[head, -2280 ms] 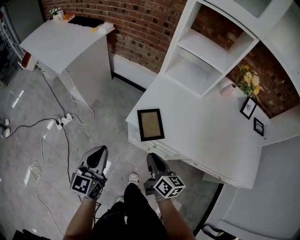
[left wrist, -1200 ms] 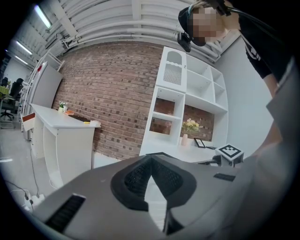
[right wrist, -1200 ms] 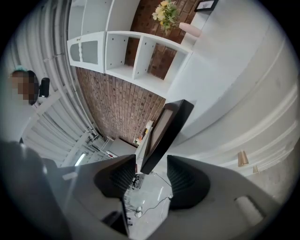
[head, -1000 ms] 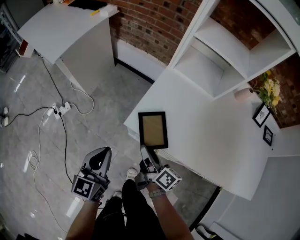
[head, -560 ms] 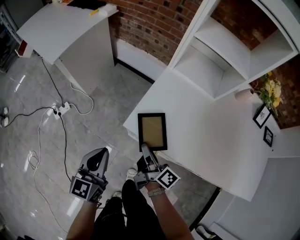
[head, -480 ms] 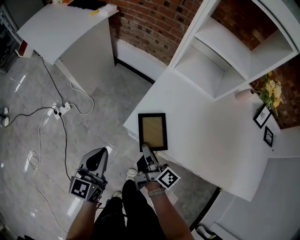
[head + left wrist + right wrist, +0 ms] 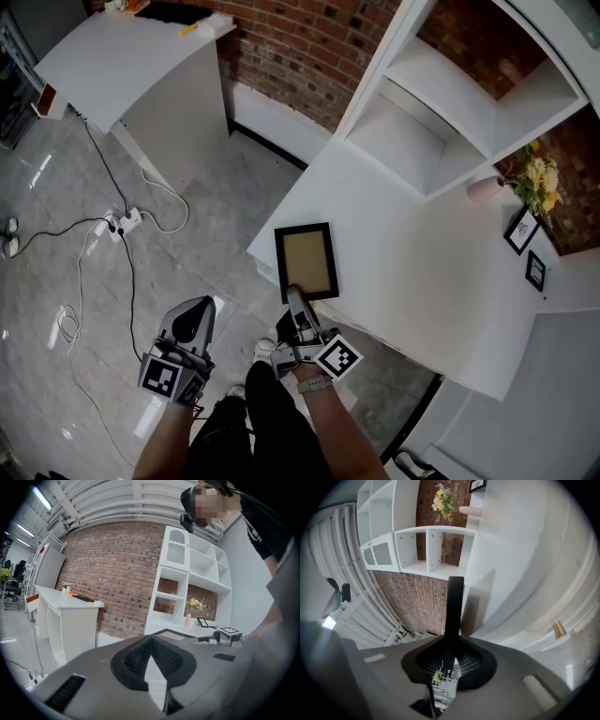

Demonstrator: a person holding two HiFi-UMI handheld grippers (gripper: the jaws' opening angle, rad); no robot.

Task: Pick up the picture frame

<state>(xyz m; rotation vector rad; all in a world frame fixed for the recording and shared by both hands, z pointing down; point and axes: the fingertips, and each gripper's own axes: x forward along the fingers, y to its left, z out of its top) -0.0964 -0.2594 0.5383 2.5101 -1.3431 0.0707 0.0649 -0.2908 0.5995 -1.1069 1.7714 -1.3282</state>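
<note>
Right gripper (image 7: 293,295), jaws just closing, clamps picture frame (image 7: 306,261) by edge (left gripper (image 7: 199,307) closed).

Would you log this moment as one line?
picture frame: flat on desk | right gripper: just closing on its near edge | left gripper: shut, empty

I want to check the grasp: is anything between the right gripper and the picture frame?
Nothing visible. The right gripper has the near edge of the picture frame between its jaws, which have just been closing on it.
</note>
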